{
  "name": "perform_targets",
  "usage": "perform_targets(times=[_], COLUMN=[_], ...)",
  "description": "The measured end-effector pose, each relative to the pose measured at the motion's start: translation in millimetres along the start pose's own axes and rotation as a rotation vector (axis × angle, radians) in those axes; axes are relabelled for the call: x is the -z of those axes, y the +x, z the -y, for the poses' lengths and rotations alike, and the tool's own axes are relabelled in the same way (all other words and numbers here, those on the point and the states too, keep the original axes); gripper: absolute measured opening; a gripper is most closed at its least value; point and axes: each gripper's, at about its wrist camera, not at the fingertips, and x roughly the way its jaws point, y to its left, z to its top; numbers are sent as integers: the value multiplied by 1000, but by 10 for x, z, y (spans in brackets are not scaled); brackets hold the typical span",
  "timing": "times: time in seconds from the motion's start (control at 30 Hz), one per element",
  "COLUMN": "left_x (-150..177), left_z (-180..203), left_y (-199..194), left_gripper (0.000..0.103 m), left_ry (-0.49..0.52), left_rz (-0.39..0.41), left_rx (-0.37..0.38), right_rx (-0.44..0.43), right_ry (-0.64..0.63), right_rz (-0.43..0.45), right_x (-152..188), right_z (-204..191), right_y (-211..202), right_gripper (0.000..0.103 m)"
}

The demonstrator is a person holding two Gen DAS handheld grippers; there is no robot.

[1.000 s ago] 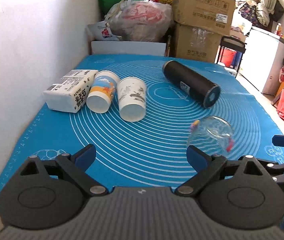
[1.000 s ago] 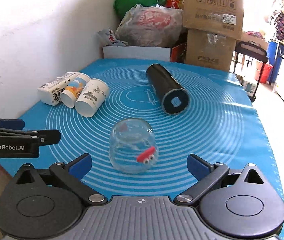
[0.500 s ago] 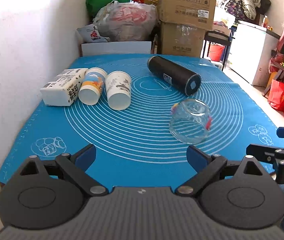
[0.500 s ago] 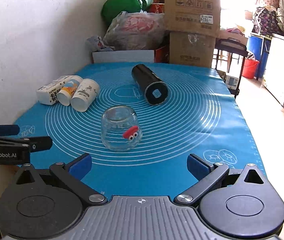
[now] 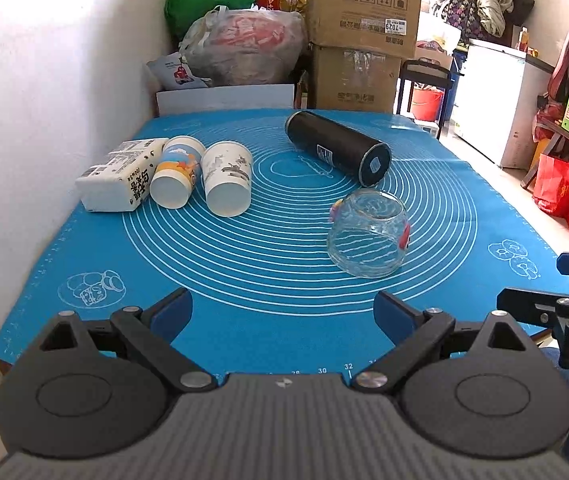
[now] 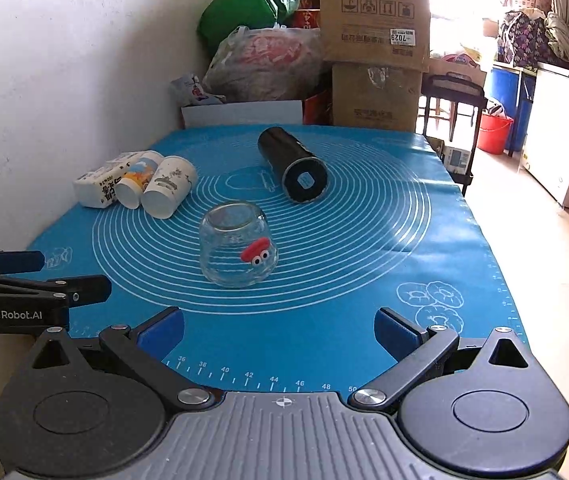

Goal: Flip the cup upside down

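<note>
Clear glass cup (image 6: 238,249) with a red googly-eyed figure on its side, mouth down on the blue silicone mat (image 6: 384,280) covering the tabletop, base up, near the middle of the mat's white rings. Same cup (image 5: 367,234) in the left wrist view ahead and right of centre, untouched by either claw.

Left claw (image 5: 283,314) spread wide, blue pads (image 5: 172,312) apart over the mat's near edge, nothing between them. Right claw (image 6: 279,330) likewise wide and empty, low at the near edge, cup straight ahead and well apart from the fingertips. Left claw also seen from the side at the left margin of the right wrist view (image 6: 40,280), beside the mat's corner.

Black cylindrical flask (image 6: 293,170) lying on its side just beyond the cup, end cap facing the cameras. Two paper cups on their sides by the wall, touching: one orange-and-blue printed (image 5: 176,178), one white with grey print (image 5: 227,184). White carton with black lettering (image 5: 118,180) against the printed cup. Cardboard boxes (image 5: 364,32) and a plastic bag (image 5: 244,48) stacked past the far edge.
</note>
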Motion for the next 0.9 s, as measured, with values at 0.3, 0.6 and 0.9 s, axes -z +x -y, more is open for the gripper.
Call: perform_targets(times=[0.3,0.6,0.9], left_x=[18,41,37], left_z=[-9,-1,10], left_y=[-32,-80,-98], left_gripper=[96,96,96], left_ry=[-12,-9,-4], left_rz=[21,36,47], left_rx=[3,-3,-13], right_rx=[2,5,-1], right_ry=[-19,-28,-30], right_rz=[32,38,32], right_x=[28,44,51], right_z=[-34,-64,-71], right_y=[-72,-86,-84], right_gripper=[100,99,98])
